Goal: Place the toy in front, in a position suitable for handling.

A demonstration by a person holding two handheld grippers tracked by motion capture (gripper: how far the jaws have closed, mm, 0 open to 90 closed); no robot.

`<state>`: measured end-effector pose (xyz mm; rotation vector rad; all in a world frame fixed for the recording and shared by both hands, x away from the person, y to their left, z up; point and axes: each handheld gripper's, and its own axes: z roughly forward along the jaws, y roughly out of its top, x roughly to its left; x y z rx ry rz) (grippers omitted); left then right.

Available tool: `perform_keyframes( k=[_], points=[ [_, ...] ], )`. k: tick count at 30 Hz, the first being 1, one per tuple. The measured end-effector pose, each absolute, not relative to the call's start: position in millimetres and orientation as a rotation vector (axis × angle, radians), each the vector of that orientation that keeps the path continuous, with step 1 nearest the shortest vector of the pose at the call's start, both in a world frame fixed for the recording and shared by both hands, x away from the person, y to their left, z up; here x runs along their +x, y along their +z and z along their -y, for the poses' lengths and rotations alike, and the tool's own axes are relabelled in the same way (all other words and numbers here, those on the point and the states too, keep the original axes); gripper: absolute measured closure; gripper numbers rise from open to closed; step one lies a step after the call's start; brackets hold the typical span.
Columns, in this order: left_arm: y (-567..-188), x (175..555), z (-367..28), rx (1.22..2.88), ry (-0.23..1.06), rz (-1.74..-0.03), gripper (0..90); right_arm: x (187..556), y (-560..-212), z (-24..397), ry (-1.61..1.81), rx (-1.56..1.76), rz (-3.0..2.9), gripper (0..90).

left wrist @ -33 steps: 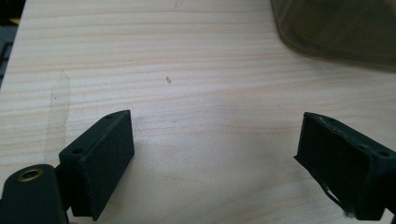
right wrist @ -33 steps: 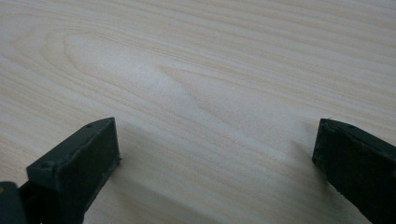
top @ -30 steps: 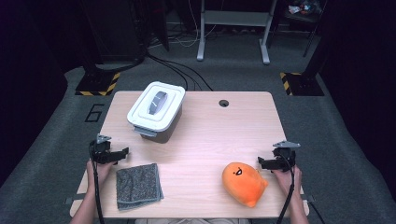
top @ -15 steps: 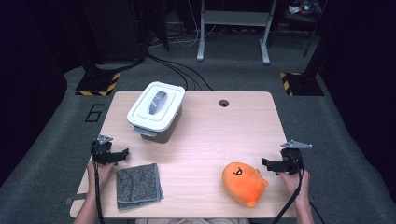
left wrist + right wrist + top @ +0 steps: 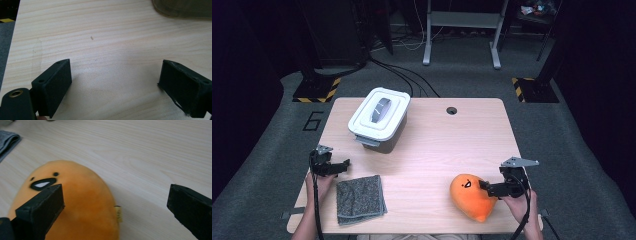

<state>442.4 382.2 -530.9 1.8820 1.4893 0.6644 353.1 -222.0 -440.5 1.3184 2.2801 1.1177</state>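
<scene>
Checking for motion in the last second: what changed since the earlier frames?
The right gripper swung out to the table's right edge, then came back in; its open fingers now sit over the orange plush toy, not closed on it. The left gripper stayed by the grey cloth, open over bare table. Plush, cloth and white lidded box did not move.

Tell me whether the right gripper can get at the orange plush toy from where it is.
Probably yes. The right gripper is open and right beside the orange plush toy, whose body already lies partly between its jaws in the right gripper view, with bare table around it and nothing blocking.
</scene>
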Motion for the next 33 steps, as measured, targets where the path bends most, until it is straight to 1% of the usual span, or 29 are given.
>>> perform_keyframes(
  k=[7, 13, 18, 23, 33],
  points=[
    [-531, 442, -382, 1.883, 0.665, -1.488, 10.3, 341, -443, 208, 1.144, 1.313, -2.351, 0.9],
    [-531, 442, -382, 1.882, 0.665, -1.489, 10.3, 333, -440, 200, 1.149, 1.271, -2.385, 3.0],
    [-531, 442, -382, 1.882, 0.665, -1.489, 10.3, 334, -445, 192, 1.111, 1.266, -2.422, 10.8],
    [-531, 442, -382, 1.881, 0.665, -1.489, 10.3, 339, -453, 191, 1.106, 1.285, -2.441, 16.1],
    [-531, 442, -382, 1.88, 0.667, -1.489, 10.4, 341, -460, 189, 1.102, 1.281, -2.448, 38.4]
  ],
)
